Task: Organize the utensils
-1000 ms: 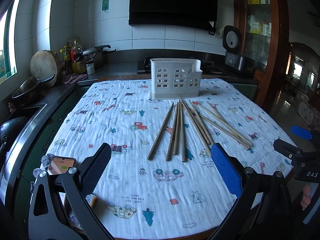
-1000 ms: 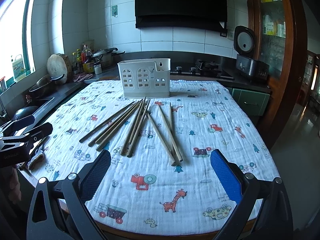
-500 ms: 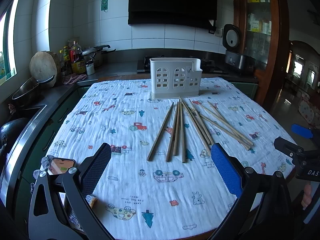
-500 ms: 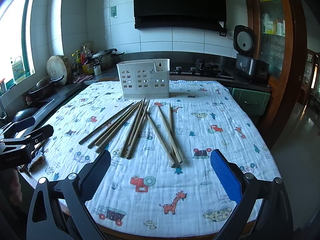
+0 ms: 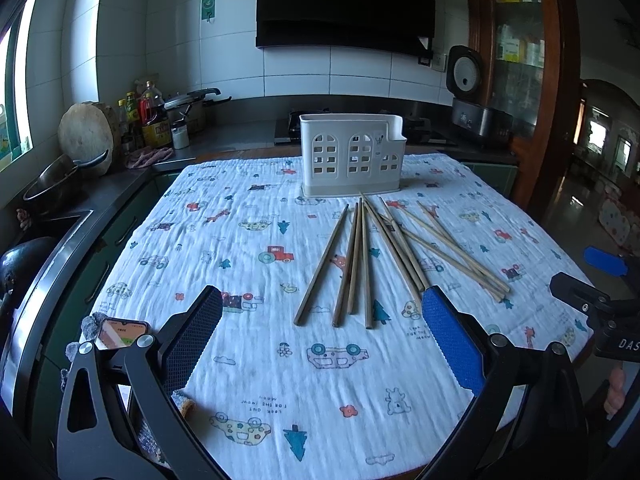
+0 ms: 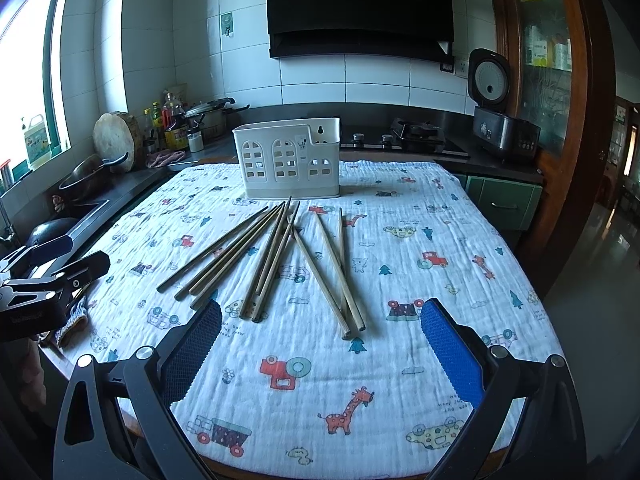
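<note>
Ten or so long brown wooden chopsticks (image 6: 280, 256) lie fanned on the bench under a white cartoon-print cloth (image 6: 440, 240), their far tips just short of the empty white plastic holder with arched cut-outs (image 6: 288, 164) at twelve o'clock. Both the left tongs (image 5: 320, 332) and the right tongs (image 6: 320, 340) hang spread wide and empty near the sticks' six o'clock ends, so nothing seems sorted yet. To do the first pick well, I would take an outlying stick, such as the one at nine o'clock in the left view, pinching near its thick end so that neighbours stay put, then tip it upright over the holder.
</note>
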Tool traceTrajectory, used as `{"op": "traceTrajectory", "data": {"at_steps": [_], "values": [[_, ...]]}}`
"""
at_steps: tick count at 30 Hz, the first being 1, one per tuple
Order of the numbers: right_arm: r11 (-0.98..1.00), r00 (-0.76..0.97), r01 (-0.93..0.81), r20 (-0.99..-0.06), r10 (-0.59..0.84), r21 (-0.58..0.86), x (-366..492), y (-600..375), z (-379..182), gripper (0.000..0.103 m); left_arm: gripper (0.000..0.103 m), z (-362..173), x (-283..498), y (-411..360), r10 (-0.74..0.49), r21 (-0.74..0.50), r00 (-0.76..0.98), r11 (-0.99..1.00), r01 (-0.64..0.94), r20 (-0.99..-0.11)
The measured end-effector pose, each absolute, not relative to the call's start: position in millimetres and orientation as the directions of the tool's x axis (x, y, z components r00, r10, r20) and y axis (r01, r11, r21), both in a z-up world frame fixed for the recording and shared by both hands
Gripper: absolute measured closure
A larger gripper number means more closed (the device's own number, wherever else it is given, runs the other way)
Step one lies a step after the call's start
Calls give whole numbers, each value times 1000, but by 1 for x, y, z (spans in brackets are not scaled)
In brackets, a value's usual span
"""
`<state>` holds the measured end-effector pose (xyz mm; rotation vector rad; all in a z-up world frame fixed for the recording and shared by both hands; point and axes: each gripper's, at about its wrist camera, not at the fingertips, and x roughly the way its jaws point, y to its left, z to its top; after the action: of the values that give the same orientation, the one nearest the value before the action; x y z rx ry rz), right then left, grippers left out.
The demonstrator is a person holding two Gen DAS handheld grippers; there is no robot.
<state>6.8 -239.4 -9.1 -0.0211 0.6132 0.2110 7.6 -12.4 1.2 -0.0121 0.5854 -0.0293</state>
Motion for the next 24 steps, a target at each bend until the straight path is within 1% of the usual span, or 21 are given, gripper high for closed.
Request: {"op": "traceTrajectory", "data": {"at_steps": [21, 24], "values": [[968, 778, -247, -587, 223, 40, 29, -241, -16, 7, 6, 1, 30, -5, -40, -32, 816, 999, 26, -576], [968, 775, -248, -595, 215, 27, 33, -244, -18, 7, 6, -1, 34, -1, -29, -14, 811, 1000, 26, -584]]}}
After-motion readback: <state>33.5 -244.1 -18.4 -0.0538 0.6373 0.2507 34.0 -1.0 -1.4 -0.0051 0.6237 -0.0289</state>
